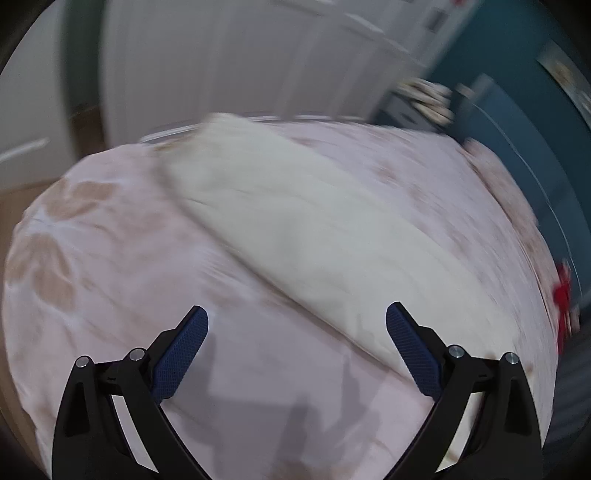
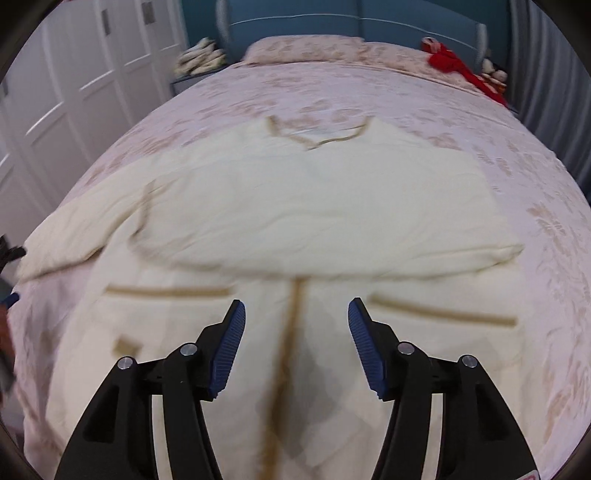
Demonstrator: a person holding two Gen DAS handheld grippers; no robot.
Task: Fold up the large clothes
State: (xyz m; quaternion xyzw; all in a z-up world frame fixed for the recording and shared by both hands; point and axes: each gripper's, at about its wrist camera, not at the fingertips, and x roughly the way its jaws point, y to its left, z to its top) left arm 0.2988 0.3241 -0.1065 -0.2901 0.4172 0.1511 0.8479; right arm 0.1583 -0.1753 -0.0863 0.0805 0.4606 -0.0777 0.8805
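Observation:
A large cream garment [image 2: 295,206] with tan trim lies spread on a pink floral bed [image 2: 546,229]. Both its sleeves are laid across the chest, and a tan front placket and two tan pocket strips show below them. My right gripper [image 2: 296,317] hovers over the placket, open, with nothing between its blue pads. In the blurred left wrist view the same cream garment [image 1: 295,221] runs diagonally over the bedspread [image 1: 92,258]. My left gripper [image 1: 297,319] stands wide open above the bedspread beside the garment's edge, holding nothing.
White wardrobe doors [image 2: 66,92] line the left side of the bed. A teal headboard [image 2: 332,22], a pillow [image 2: 303,48] and a red item [image 2: 454,62] are at the far end. A bedside stand holds a pale heap [image 2: 199,57].

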